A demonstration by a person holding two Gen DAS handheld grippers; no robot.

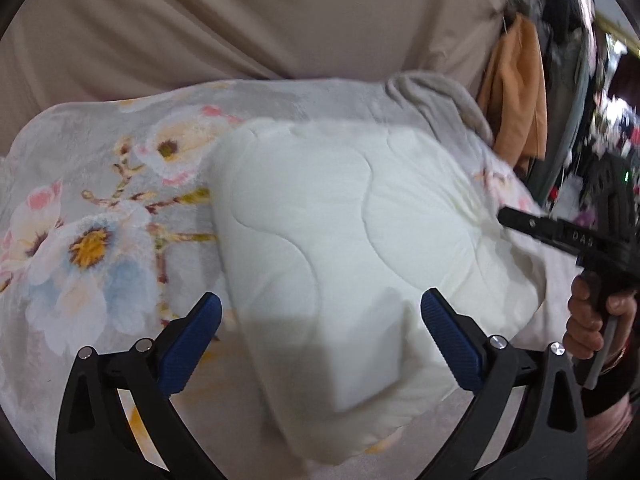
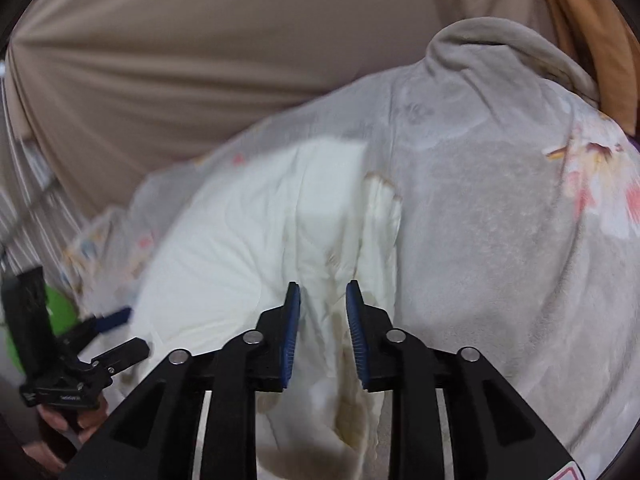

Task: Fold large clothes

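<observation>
A white quilted garment (image 1: 340,216) lies folded into a thick pad on a grey floral blanket (image 1: 100,208). My left gripper (image 1: 320,300) hovers over its near end, open wide, with nothing between the blue pads. In the right wrist view the same white garment (image 2: 248,248) bunches into creases under my right gripper (image 2: 323,292). Its pads stand a narrow gap apart over a ridge of the cloth and do not press on it. The right gripper's finger (image 1: 520,222) also pokes at the garment's right edge, with a hand (image 1: 588,320) on its handle. The left gripper (image 2: 120,332) shows at the lower left.
A beige sheet (image 1: 240,20) covers the surface behind the blanket (image 2: 500,220). An orange cloth (image 1: 516,92) hangs at the far right beside a grey fleece edge (image 1: 440,92). Striped fabric (image 2: 36,208) and a green object (image 2: 60,312) sit at the left.
</observation>
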